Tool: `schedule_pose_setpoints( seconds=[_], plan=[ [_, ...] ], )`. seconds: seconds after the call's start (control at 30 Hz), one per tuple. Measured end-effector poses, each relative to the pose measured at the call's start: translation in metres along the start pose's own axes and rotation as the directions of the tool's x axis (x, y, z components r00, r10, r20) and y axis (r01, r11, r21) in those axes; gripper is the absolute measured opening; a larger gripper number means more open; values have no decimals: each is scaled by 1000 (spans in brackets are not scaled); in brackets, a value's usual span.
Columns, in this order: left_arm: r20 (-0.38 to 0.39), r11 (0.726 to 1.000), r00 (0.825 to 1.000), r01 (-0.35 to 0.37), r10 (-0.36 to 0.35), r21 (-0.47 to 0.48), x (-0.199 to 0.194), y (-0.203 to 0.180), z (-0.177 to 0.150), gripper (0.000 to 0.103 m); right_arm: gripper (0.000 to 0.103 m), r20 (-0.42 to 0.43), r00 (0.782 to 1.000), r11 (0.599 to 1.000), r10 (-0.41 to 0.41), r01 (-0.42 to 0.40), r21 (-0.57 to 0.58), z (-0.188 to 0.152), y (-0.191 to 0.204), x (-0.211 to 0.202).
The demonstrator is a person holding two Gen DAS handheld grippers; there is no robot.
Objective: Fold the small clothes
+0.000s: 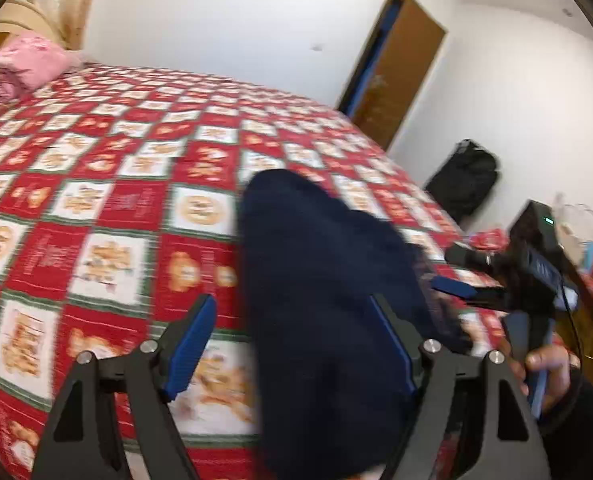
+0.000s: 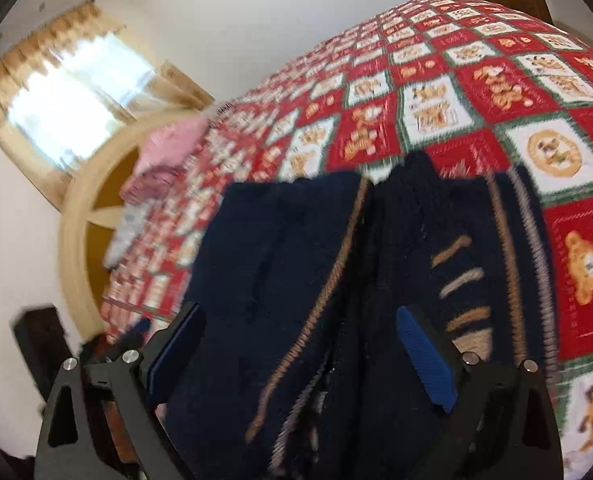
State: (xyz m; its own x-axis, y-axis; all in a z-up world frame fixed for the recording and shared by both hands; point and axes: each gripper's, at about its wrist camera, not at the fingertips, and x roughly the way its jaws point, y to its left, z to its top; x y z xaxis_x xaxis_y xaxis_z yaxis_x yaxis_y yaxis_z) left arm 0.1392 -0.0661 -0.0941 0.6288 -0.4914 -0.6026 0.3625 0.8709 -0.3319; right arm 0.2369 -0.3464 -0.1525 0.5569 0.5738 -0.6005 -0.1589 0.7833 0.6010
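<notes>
A dark navy knitted garment with tan and grey stripes lies on the red and white checked bedspread. My left gripper is open, its blue-padded fingers wide apart, with the garment lying over the right finger. My right gripper is open, fingers spread on either side of the garment, which lies between them. The right gripper also shows in the left wrist view at the garment's right edge, held by a hand. Both views are blurred by motion.
A pink folded blanket lies at the bed's far left near the wooden headboard. A curtained window is behind it. A brown door, a black bag and clutter stand right of the bed.
</notes>
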Motion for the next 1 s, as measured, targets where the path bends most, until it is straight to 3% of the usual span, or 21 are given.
schedule_pose_setpoints(
  seconds=[0.1, 0.17, 0.2, 0.27, 0.33, 0.47, 0.53, 0.73, 0.77, 0.8, 1.0],
  plan=[
    [-25, 998, 998, -56, 56, -6, 12, 9, -2, 79, 95, 23, 994, 985, -106, 108, -131, -17, 18, 13],
    [-45, 997, 996, -71, 71, -4, 20, 11, -4, 79, 71, 44, 983, 958, -180, 185, -217, -24, 29, 16],
    [-54, 997, 996, -72, 71, 1, 23, 10, -6, 79, 66, 49, 978, 950, -203, 209, -232, -24, 31, 18],
    [-65, 997, 995, -71, 72, 13, 26, 7, -11, 79, 47, 53, 983, 959, -177, 184, -216, -23, 28, 15],
    [-71, 997, 995, -74, 76, 30, 30, 3, -13, 79, 42, 62, 985, 969, -160, 168, -182, -19, 21, 12],
    [-68, 996, 994, -82, 84, 44, 33, -2, -14, 79, 45, 56, 995, 995, -87, 90, -50, -13, 2, 13],
    [-77, 996, 993, -82, 85, 37, 35, -2, -14, 81, 45, 55, 995, 995, -89, 90, -30, -10, 2, 12],
    [-75, 995, 993, -86, 89, 41, 34, -5, -14, 81, 49, 74, 993, 994, -88, 92, -57, 8, 10, 10],
    [-76, 996, 993, -84, 86, 37, 34, -4, -14, 81, 59, 63, 995, 996, -75, 78, -52, 13, 9, 14],
    [-77, 996, 993, -82, 85, 35, 35, -5, -15, 81, 64, 47, 997, 997, -67, 69, -46, 17, 8, 18],
    [-77, 995, 992, -94, 97, 47, 36, -6, -15, 83, 62, -23, 997, 993, -76, 74, -96, 35, 19, 50]
  ],
)
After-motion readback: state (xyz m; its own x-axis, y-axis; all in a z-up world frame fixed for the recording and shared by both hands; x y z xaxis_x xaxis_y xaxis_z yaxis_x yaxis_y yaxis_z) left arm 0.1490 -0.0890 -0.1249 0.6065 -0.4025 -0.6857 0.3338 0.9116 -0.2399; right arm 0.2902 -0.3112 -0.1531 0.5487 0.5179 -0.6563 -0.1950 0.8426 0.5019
